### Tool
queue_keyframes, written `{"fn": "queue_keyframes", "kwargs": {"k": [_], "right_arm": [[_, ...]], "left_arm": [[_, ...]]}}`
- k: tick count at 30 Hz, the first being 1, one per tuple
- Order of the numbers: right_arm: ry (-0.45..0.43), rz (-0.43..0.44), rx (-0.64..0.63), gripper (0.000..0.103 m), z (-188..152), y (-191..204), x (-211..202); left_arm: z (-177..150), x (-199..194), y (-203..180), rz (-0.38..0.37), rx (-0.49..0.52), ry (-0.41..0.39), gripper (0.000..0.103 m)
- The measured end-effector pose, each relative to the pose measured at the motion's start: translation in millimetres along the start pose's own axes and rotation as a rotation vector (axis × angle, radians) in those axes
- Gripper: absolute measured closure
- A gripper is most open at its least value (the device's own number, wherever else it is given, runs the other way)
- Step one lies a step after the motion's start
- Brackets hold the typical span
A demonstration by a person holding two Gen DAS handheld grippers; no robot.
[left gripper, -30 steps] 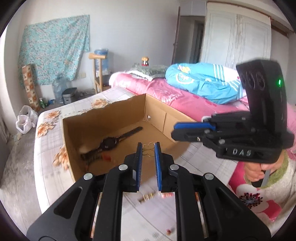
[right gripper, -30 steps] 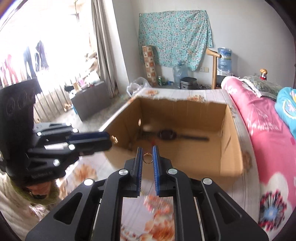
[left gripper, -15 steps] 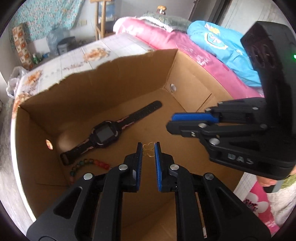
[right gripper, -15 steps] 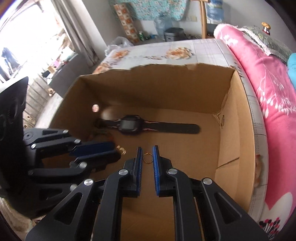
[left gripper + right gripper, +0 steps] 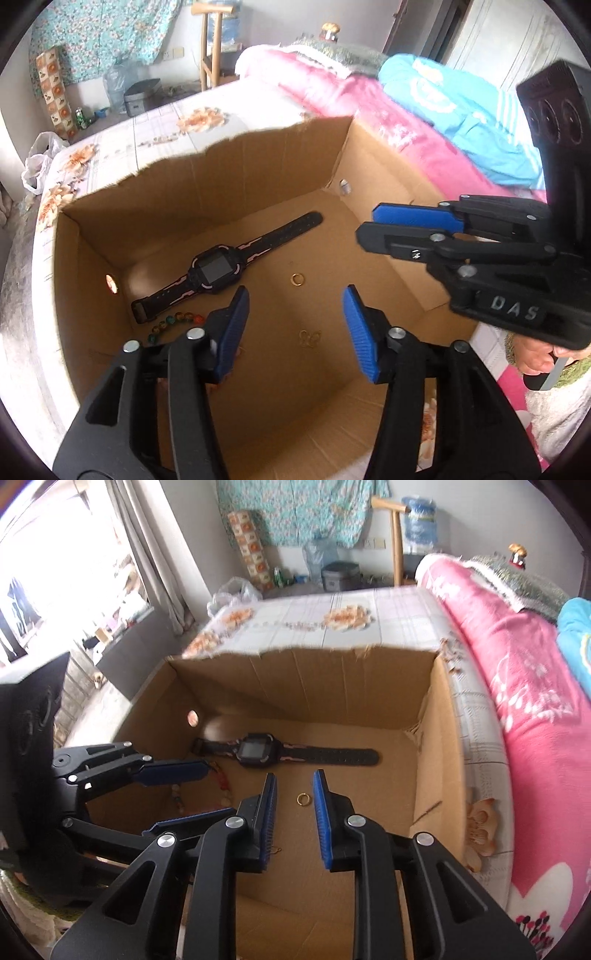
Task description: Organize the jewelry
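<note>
Up at twelve o'clock a teal floral cloth [image 5: 301, 511] hangs on the wall, with a patterned roll [image 5: 251, 550] standing just left of it. A wooden stand [image 5: 395, 535] carries a blue water bottle [image 5: 419, 517] at one o'clock, a grey bin [image 5: 340, 576] on the floor beside it. A pink floral quilt [image 5: 517, 686] fills three o'clock, a blue blanket [image 5: 454, 110] bunched on it. The floral bedsheet [image 5: 369, 627] stretches across centre, a white plastic bag [image 5: 37, 166] at nine o'clock, bright curtains [image 5: 147, 554] at ten.
</note>
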State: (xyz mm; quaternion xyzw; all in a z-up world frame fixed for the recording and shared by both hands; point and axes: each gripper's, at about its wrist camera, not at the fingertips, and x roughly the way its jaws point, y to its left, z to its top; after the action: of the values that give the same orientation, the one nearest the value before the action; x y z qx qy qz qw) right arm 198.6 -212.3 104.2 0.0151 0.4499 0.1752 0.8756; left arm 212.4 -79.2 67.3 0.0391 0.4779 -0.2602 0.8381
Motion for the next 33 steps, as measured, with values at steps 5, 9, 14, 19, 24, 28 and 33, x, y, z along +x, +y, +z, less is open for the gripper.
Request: {"fn": "queue_keyframes", "kwargs": {"k": [5,9,14,19,24,28,33], "right_arm": [[-0.147,-0.02,-0.014,0.065,-18,10,-61],[-0.261,-0.018,-0.012,0.056,-48,21,-111],[-0.315,-0.023,0.003,0.048,-95,35,-138],[-0.252,-0.015,0.051,0.047,-144,46,-114],[-0.11,0.0,0.107,0.047,-183,51,-61],[-0.026,-0.016,0.117,0.048,-201,56,-31],[-0.01,0.009,0.093,0.058,-201,63,-15]], "left_arm": [[-19,-51,-6,0.009,0.016,-0.11,0.034],[-49,-95,-5,0.043,0.016,-0.192,0.029],[-106,-136,3,0.054,-0.023,-0.272,0.019],[-160,-130,8,0.118,-0.065,-0.268,0.017],[-195,-86,6,0.134,-0.1,-0.18,0.017],[-196,-55,1,0.134,-0.076,-0.142,0.017],[-187,-36,-12,0.188,0.051,-0.151,0.017]]}}
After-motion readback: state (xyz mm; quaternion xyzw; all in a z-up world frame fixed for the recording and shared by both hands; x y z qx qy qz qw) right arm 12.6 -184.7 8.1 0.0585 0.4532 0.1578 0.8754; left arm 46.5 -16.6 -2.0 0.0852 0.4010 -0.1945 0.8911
